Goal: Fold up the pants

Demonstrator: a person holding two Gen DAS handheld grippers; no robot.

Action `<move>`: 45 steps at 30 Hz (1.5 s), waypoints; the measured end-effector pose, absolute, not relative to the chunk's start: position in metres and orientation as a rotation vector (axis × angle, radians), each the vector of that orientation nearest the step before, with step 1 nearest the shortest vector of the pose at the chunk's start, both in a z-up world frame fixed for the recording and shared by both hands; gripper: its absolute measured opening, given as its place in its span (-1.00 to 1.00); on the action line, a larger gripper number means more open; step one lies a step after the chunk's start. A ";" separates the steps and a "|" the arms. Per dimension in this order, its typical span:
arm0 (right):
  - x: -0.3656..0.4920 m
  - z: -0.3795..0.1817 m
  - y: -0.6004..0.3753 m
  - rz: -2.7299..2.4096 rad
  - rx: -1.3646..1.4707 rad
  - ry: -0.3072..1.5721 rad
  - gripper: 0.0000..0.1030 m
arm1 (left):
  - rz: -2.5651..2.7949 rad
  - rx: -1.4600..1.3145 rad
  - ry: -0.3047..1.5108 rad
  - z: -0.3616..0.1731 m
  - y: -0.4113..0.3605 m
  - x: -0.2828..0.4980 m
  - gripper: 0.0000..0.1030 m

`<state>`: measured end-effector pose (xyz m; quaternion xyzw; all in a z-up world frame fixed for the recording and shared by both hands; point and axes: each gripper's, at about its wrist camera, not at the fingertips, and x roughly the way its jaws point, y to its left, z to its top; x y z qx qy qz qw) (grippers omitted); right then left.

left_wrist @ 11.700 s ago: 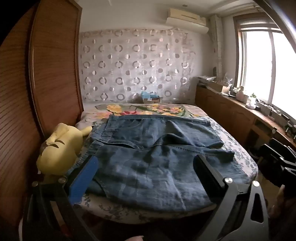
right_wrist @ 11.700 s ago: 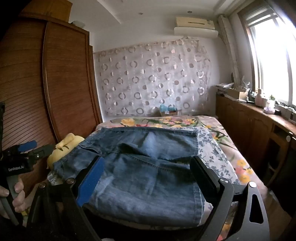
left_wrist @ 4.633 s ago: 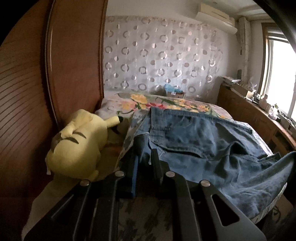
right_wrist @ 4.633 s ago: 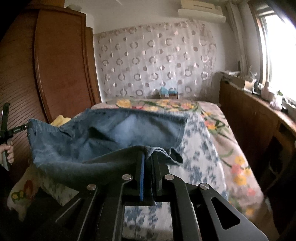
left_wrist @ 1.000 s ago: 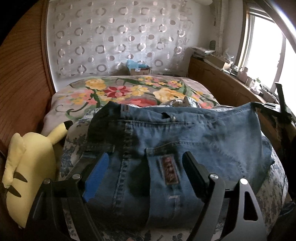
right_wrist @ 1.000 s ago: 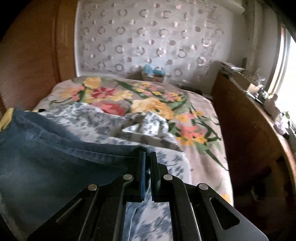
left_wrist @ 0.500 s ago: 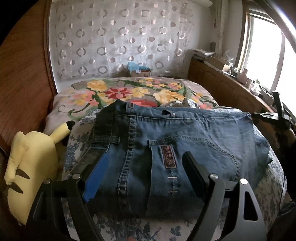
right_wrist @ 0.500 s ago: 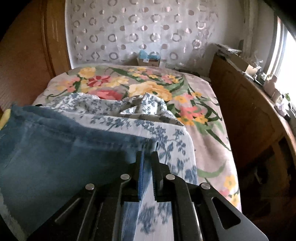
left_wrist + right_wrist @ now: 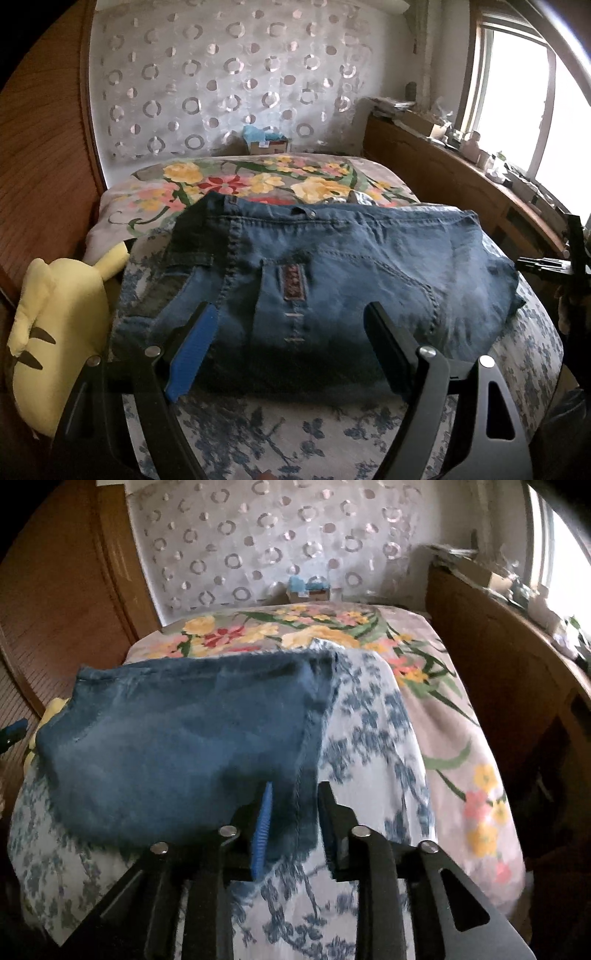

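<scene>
on the bed [image 9: 332,435], folded jeans [image 9: 332,273], left gripper [image 9: 288,343] wide apart, right gripper [image 9: 293,808] part-parted around their edge

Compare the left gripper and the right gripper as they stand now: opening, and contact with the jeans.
The left gripper is wide open; the right gripper is only partly open, its fingers much closer together. The left gripper hangs over the folded jeans with nothing between its fingers; the right gripper has the jeans' right edge lying between its fingers, unclamped. Both have black frames with one blue pad, and both face the bed.
</scene>
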<state>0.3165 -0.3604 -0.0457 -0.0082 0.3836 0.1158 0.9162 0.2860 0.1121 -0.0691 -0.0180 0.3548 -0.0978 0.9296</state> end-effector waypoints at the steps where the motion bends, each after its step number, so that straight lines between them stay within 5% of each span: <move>1: 0.316 -0.048 -0.363 0.234 -0.004 0.795 -0.38 | -0.204 -0.038 0.730 -0.070 0.110 0.285 0.59; 11: 0.335 -0.066 -0.363 0.272 0.049 0.851 -0.36 | -0.212 -0.047 0.756 -0.083 0.103 0.267 0.59; 12: 0.332 -0.066 -0.362 0.280 0.039 0.840 -0.39 | -0.211 -0.047 0.759 -0.084 0.103 0.265 0.59; 14: 0.325 -0.059 -0.355 0.289 0.019 0.798 -0.85 | -0.209 -0.047 0.765 -0.087 0.104 0.264 0.59; 25: 0.292 -0.061 -0.358 0.291 0.019 0.752 -0.89 | -0.120 -0.062 0.754 -0.087 0.126 0.267 0.59; 27: 0.296 -0.067 -0.369 0.243 0.024 0.745 -0.85 | -0.106 -0.068 0.744 -0.085 0.136 0.268 0.59; 32: 0.312 -0.085 -0.385 0.194 0.066 0.790 -0.32 | -0.048 -0.070 0.752 -0.090 0.156 0.275 0.59; 35: 0.319 -0.096 -0.381 0.201 0.082 0.808 -0.18 | -0.016 -0.077 0.766 -0.094 0.168 0.280 0.58; 45: 0.343 -0.111 -0.371 0.227 0.107 0.862 -0.11 | 0.038 -0.100 0.813 -0.110 0.189 0.295 0.58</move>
